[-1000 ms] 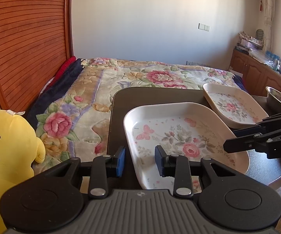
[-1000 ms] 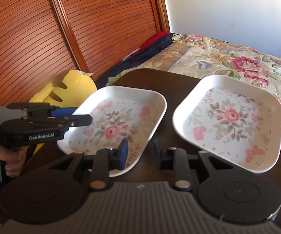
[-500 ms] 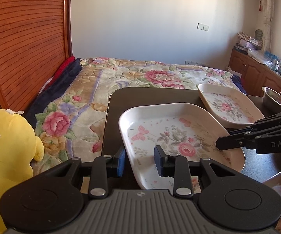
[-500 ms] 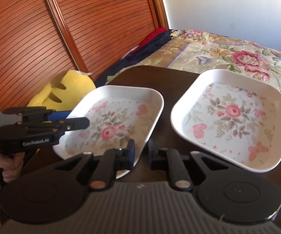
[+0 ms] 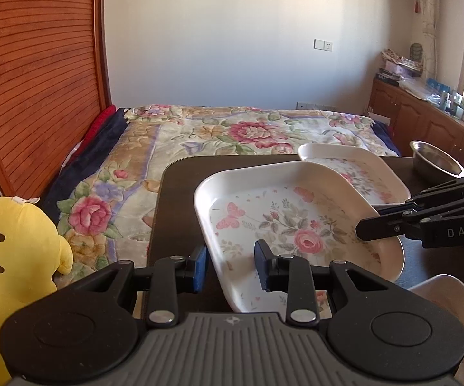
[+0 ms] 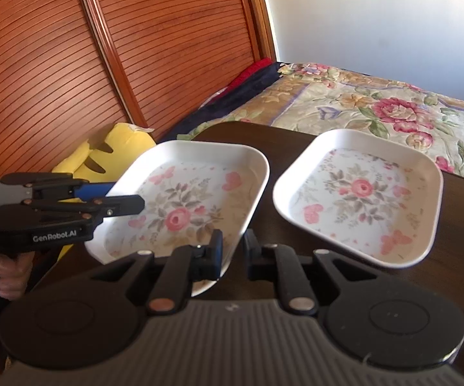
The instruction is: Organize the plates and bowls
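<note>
Two grippers share one white rectangular floral-print plate (image 6: 193,199): the left gripper (image 5: 230,265) has its blue pads narrowly set across the near rim, and the right gripper (image 6: 233,251) is pinched tight on the opposite rim. The plate appears tilted, its far end over the second white floral plate (image 6: 360,193), which lies flat just beside it on the dark wooden table (image 6: 273,141).

Risks, as judged:
- thin rim grips on a smooth plate, so it could slip or pivot if the two hands move unevenly;
- the carried plate's edge could clip the second plate's rim and shove it;
- the steel bowl (image 5: 434,160) stands near the table's far corner and could be knocked.

Table abuts a bed with a floral quilt (image 5: 232,135); reddish slatted wood panelling (image 6: 71,64) behind; yellow plush toy (image 5: 16,257) beside the table.
</note>
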A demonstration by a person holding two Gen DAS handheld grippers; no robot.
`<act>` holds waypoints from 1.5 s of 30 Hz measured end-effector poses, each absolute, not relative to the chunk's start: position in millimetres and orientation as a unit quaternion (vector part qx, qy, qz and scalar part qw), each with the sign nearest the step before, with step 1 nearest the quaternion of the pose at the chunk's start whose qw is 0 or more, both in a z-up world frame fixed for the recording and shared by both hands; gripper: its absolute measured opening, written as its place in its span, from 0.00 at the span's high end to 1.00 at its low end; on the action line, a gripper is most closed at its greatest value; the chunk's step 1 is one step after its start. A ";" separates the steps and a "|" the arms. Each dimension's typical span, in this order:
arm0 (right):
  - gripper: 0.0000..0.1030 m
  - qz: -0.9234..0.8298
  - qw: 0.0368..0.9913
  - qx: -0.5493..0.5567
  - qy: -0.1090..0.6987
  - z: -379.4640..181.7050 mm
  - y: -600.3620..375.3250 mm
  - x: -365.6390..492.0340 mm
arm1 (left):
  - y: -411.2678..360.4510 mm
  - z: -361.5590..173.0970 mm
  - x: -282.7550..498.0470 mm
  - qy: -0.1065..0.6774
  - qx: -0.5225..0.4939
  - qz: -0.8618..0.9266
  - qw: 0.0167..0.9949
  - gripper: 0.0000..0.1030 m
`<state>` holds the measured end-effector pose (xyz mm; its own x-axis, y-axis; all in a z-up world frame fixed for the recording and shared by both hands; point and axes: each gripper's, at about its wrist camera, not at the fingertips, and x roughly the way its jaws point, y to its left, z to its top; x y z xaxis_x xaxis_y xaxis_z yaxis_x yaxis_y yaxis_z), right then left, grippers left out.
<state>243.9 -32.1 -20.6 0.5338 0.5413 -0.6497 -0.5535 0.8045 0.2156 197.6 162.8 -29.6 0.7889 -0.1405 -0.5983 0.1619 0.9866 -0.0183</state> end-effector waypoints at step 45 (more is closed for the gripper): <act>0.85 0.283 0.893 -0.011 0.350 -7.2 -115.4 129.6 | 80.5 -12.2 94.4 0.310 0.044 -0.123 0.942 0.68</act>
<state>129.6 -115.4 -7.2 0.5953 0.4977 -0.6308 -0.5131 0.8396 0.1782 94.4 80.5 -12.2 0.7775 -0.2046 -0.5947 0.2591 0.9658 0.0065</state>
